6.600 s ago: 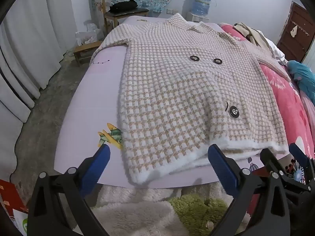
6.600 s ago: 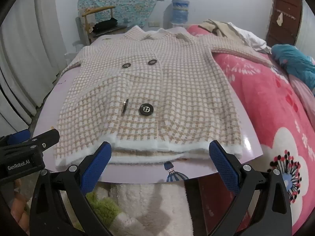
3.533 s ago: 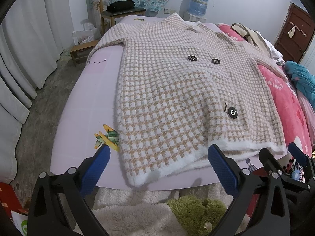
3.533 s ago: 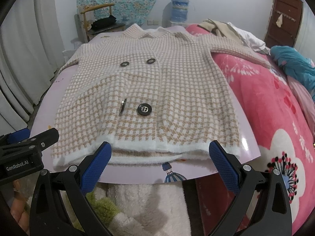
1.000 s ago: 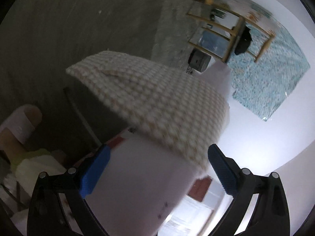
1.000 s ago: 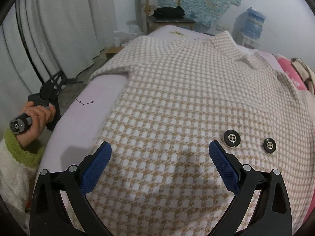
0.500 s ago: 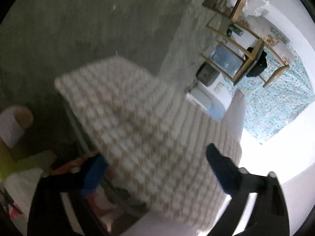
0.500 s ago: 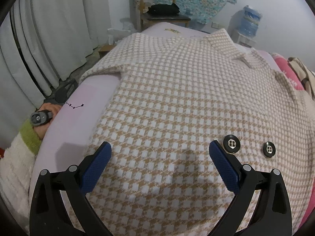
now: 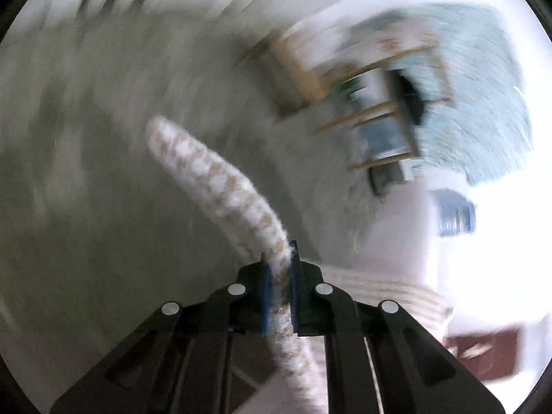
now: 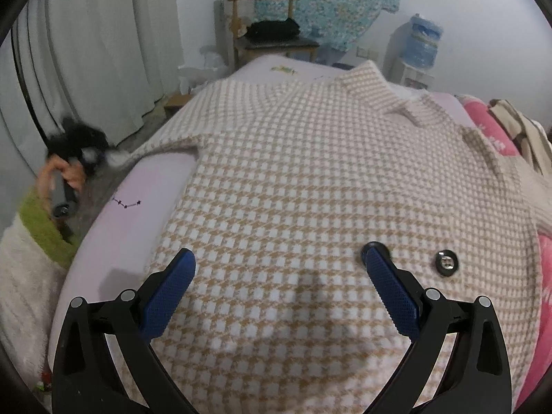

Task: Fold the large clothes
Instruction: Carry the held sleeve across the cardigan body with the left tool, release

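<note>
Now left claw (image 9: 277, 288) has clamped onto the coat (image 10: 310, 207) sleeve, was wide open before; right claw (image 10: 276, 269) open, empty.

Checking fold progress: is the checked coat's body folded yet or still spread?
Spread: the coat lies flat on the bed; the left gripper pinches only its sleeve.

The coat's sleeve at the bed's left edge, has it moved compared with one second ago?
Yes. The sleeve now stretches out past the lavender sheet toward the curtain, shut in the left gripper.
</note>
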